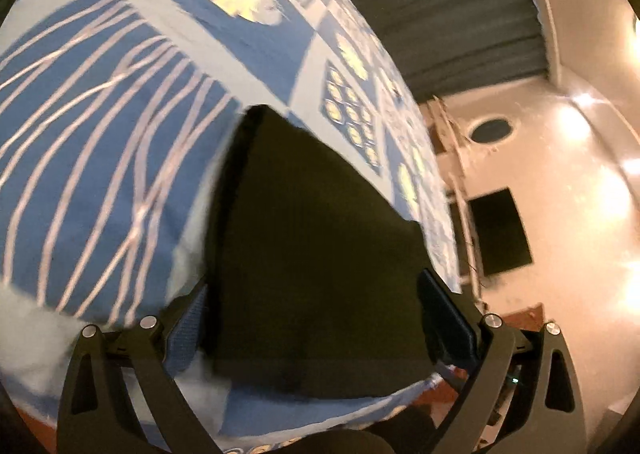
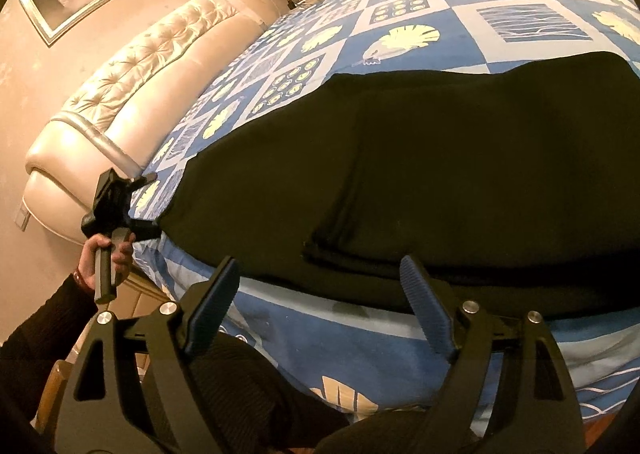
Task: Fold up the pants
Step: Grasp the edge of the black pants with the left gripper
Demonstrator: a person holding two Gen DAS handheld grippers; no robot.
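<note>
Your left tool (image 1: 316, 294) stands wide around the black pants (image 2: 400, 174) on the bed (image 2: 360, 26), gripping nothing; your right tool (image 2: 320, 294) gapes empty just short of the near fold. Mid-fold: next, close on an edge.

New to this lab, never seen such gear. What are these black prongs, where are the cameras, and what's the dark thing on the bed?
No robot: a person holds a two-finger gripper in each hand, each with a fisheye camera looking along its jaws. One picture comes from the left gripper, the other from the right gripper, which also shows the left hand. Black pants lie on a blue patterned bedspread. Both pairs of jaws stand open; the pants' end lies between the left ones, ungripped.
</note>
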